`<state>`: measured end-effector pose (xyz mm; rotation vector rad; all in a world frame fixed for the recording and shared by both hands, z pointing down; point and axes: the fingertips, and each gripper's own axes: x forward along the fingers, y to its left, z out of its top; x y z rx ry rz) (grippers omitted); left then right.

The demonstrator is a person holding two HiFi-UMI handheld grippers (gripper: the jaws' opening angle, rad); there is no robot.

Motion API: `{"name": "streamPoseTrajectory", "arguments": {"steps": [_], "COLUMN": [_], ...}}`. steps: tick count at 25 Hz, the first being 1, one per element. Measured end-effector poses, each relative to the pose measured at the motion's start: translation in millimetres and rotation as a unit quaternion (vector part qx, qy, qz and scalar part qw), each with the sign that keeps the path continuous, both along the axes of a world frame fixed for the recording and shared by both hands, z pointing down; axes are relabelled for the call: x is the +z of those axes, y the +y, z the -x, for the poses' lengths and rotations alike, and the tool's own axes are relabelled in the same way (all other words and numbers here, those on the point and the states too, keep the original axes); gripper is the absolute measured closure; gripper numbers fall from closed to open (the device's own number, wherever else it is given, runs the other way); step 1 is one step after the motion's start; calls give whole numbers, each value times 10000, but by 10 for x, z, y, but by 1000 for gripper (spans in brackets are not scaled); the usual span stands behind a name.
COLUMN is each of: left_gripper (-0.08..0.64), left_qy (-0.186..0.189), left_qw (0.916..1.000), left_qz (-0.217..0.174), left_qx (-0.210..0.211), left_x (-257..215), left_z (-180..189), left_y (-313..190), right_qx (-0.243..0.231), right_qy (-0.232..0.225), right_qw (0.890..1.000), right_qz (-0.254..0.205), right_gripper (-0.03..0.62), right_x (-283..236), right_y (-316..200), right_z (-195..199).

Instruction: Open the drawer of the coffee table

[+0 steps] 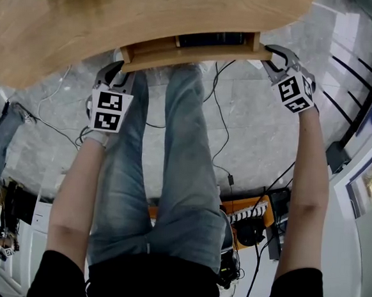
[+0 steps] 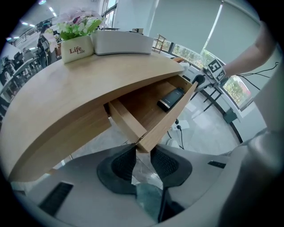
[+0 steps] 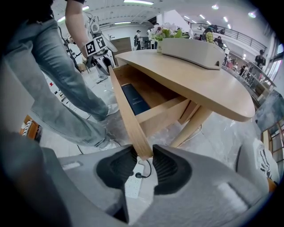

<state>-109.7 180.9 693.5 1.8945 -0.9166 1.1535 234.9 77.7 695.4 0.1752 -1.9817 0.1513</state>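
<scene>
The light wooden coffee table [image 1: 87, 21] has its drawer [image 2: 146, 104] pulled out toward me. A flat dark object [image 2: 171, 98] lies inside it. In the head view the drawer front [image 1: 193, 54] runs between my two grippers. My left gripper [image 2: 143, 162] is shut on the left end of the drawer front [image 2: 148, 135], with a pad pressing on each face. My right gripper [image 3: 144, 166] is shut on the right end of the drawer front [image 3: 128, 119] in the same way. Both point steeply down.
A white planter with flowers [image 2: 77, 46] and a long white box [image 2: 124, 42] stand on the tabletop. My legs in jeans [image 1: 171, 175] stand just below the drawer. Cables [image 1: 223, 128] and a power strip [image 3: 133, 184] lie on the grey floor. A slanted table leg [image 3: 191, 126] stands nearby.
</scene>
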Motion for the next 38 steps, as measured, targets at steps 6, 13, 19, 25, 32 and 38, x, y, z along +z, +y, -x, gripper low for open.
{"name": "streamPoseTrajectory", "arguments": {"steps": [6,13,19,25,32,38], "left_gripper": [448,448,448,448,451,453], "left_qy": [-94,-209,-212,-175,-131,-95], "left_qw": [9995,9993,9993,9997,9998,9994], "left_qz": [-4,76,82,115,112,209], "left_qx": [296,303,304,137,136,270], "left_x": [41,120,93,59,-8,-11], "left_z": [-6,-8,-32,-41,-58,-108], "left_y": [13,72,46,67,147,363], "right_qx": [-197,-377,-312,-279,-358,-386], "right_qy": [262,510,566,536,575,598], "right_qw": [9995,9980,9978,9981,9977,9975], "right_qz": [-18,-73,-124,-118,-56,26], "right_gripper": [494,495,495,497,499,500], "right_x": [31,95,99,80,12,-7], "right_y": [13,44,37,73,146,352], "right_z": [-13,-30,-39,-44,-66,-123]}}
